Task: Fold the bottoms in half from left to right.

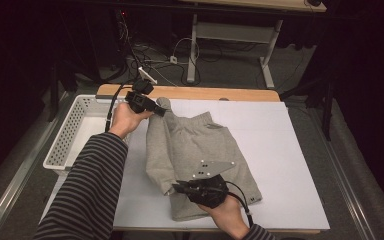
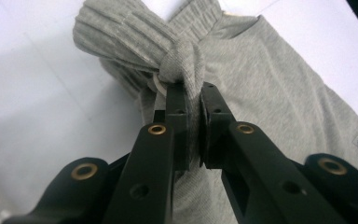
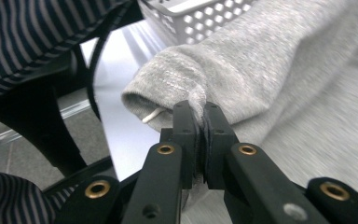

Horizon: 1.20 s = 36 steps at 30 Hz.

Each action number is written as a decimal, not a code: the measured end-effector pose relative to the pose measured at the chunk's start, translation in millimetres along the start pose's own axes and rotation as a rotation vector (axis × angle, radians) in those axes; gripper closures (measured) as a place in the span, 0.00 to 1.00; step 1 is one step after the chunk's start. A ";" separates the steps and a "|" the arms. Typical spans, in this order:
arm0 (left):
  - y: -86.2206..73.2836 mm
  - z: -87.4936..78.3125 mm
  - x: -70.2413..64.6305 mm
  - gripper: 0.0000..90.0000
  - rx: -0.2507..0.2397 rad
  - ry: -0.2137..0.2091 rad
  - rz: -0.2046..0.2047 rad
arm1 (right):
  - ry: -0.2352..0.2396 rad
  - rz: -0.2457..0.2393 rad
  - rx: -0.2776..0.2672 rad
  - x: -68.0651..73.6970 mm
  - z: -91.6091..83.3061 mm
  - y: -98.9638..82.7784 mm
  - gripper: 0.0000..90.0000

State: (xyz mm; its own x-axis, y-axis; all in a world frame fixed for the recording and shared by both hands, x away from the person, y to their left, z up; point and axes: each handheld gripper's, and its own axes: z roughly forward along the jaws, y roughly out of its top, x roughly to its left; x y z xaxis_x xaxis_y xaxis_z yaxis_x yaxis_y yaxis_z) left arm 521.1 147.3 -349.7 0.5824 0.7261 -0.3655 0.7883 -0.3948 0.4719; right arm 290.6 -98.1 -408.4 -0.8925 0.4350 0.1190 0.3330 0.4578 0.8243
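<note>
Right gripper (image 1: 176, 188), nearest the camera, is clamped on the near hem of the grey sweatshirt (image 1: 200, 150), while the left gripper (image 1: 163, 112) pinches its far waistband, apparently to fold the counter-laid garment (image 2: 270, 93), right of the white basket (image 1: 75, 131).

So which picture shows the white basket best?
The high view: the white basket sits whole at the table's left edge, beside the grey shorts. The right gripper view catches just a holey corner beyond the cloth. The left gripper view gives only a blurry bit low at its left, hard to tell.
</note>
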 end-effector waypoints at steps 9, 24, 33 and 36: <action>7.2 14.3 -11.8 0.91 -0.010 -0.004 0.010 | -0.069 0.033 0.013 -15.9 -21.9 -22.6 0.96; 16.4 44.4 -24.7 0.91 -0.036 0.021 0.016 | -0.234 0.048 0.047 -29.3 -51.2 -59.1 0.96; 21.4 63.2 -28.5 0.91 -0.040 0.042 0.015 | -0.270 0.069 0.074 -33.8 -57.6 -71.8 0.96; 22.4 69.8 -29.6 0.90 -0.043 0.046 0.017 | -0.276 0.085 0.086 -35.3 -60.2 -76.5 0.96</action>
State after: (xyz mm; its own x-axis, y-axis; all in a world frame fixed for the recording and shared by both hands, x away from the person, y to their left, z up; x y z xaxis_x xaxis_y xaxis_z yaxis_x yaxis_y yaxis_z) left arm 535.4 77.6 -384.3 0.5852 0.7450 -0.3201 0.7685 -0.3836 0.5121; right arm 278.3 -195.1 -442.3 -0.7479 0.6635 0.0211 0.4379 0.4693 0.7668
